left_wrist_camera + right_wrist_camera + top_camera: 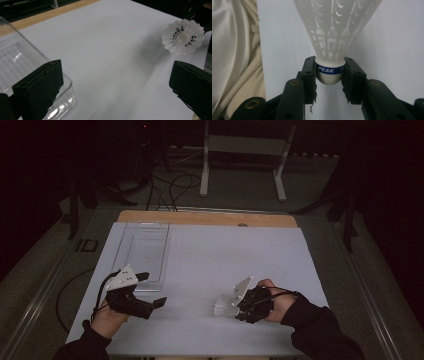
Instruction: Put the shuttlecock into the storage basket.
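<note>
A white plastic shuttlecock [332,37] with a blue band on its cork is clamped by the cork between the pads of my right gripper [329,73]. From above, that shuttlecock [223,306] points left, just over the white table sheet, with my right gripper [239,307] behind it. My left gripper [159,302] hovers at the near left, jaws wide apart and nothing between them. Along its own jaws my left gripper [115,87] looks across at the shuttlecock's skirt [182,37].
A clear plastic box [145,251] lies at the left of the white sheet [215,255]; its near corner [60,105] sits by my left jaw. A wooden table edge [207,218] runs along the back. Cables and a white stand [245,155] are on the floor beyond.
</note>
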A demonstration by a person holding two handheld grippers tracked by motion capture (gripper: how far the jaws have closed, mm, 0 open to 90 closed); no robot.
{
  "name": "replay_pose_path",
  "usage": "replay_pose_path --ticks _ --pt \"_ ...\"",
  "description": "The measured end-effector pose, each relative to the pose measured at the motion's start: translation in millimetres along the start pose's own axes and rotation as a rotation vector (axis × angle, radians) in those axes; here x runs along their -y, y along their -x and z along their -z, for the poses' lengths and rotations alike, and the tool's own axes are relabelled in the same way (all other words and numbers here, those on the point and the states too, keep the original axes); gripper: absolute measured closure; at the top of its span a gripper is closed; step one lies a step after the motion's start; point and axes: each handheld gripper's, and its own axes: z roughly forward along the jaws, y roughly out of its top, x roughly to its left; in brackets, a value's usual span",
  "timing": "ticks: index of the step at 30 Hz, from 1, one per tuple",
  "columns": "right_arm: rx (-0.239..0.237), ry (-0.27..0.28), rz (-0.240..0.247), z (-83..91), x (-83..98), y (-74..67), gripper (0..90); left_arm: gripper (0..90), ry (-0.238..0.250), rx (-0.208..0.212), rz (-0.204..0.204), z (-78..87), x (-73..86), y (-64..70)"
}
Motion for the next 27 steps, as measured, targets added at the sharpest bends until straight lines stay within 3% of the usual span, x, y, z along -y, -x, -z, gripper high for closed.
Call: replay_pose_path --ticks 1,2,7,17,23,27 --pt "0.000 0.000 0.000 0.0 0.0 0.0 65.8 0.0 0.000 0.000 0.000 0.0 0.0 0.0" --pt "0.009 0.005 0.009 0.0 -0.4 -0.4 65.8 0.0 -0.029 -0.029 -0.004 -2.8 -5.8 1.2" --pt "0.017 0.006 0.034 -1.1 -5.3 -4.1 65.8 0.0 -0.067 0.028 -0.014 -6.2 -17.5 4.0" --pt "0.023 0.020 0.059 -2.7 -11.8 -7.3 65.8 0.0 -0.128 0.062 -0.060 -12.4 -38.6 13.2" --pt "0.037 0.027 0.092 -4.2 -15.3 -9.3 65.8 0.0 -0.164 0.103 -0.074 -22.5 -45.6 18.4" --pt "0.032 0.031 0.089 -3.3 -16.8 -9.2 65.8 0.0 -0.197 0.136 -0.077 -31.8 -49.5 20.9"
